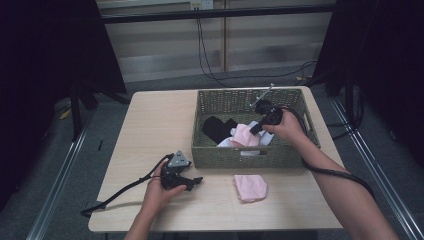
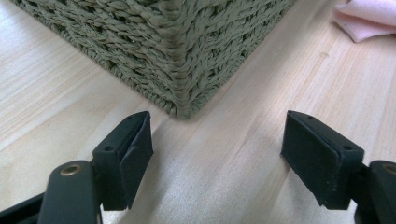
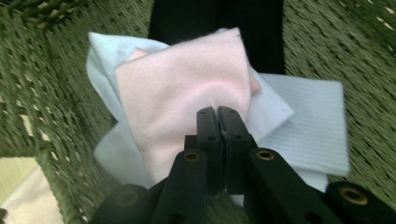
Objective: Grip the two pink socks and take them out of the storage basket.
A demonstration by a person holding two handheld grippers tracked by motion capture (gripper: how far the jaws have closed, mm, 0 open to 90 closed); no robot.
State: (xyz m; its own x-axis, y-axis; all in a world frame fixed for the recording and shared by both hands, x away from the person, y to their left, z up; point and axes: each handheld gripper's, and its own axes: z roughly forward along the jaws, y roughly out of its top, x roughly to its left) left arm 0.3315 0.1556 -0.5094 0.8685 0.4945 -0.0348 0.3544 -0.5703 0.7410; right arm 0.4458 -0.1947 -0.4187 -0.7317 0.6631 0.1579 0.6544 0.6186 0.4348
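Down at the near edge, the person's left hand (image 1: 159, 192) grips the left tongs (image 1: 196, 182) low over the pale wooden worktop (image 1: 150, 130), cable trailing off toward the front-left corner. From the left gripper view those tongs (image 2: 217, 154) are spread wide, nothing between the jaws, and they're aimed straight at the near corner of the green woven basket (image 2: 177, 51), just short of touching it. One folded pink cloth (image 1: 250, 187) lies flat on the worktop right in front of the basket's near wall, and its edge peeks into the left gripper view (image 2: 369, 18) at upper right.

Over to the basket (image 1: 220, 100) now, and the right hand (image 1: 287, 127) reaches in from the right side with the right tongs (image 1: 254, 131) tipped down into the laundry. Right gripper view: tongs (image 3: 218, 116) pressed together, pinching the edge of a second pink cloth (image 3: 182, 88). That cloth sits on top of a white cloth (image 3: 308, 121), with a black garment (image 3: 219, 18) lying behind them on the basket floor. High view confirms the black garment (image 1: 217, 127) left of the pink one (image 1: 245, 135), all inside the basket
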